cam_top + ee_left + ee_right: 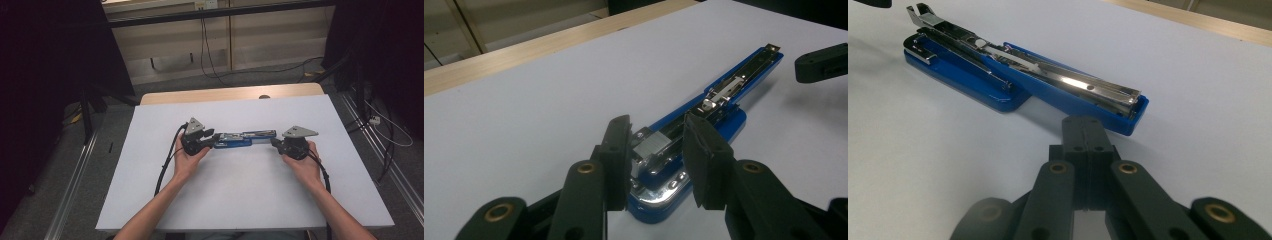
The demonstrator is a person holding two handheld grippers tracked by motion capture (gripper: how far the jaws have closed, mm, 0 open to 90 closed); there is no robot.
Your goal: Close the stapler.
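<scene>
A blue stapler [243, 138] lies swung open flat on the white table [240, 200], its metal magazine facing up. My left gripper [214, 140] comes in from the left, and its pads [616, 150] press on both sides of the stapler's [734, 85] hinge end. My right gripper [274, 141] points at the other end from the right. Its jaws are shut with nothing between them, and its tip [1088, 127] sits just short of the blue end of the stapler [1013, 70]. That right gripper's tip [821, 62] also shows far off in the left gripper view.
A wooden strip [230, 94] runs along the table's far edge. Beyond it are a pale wall panel and hanging cables [205, 45]. Dark stands flank the table, and metal floor rails [380, 150] run along both sides. Each gripper trails a black cable [167, 160].
</scene>
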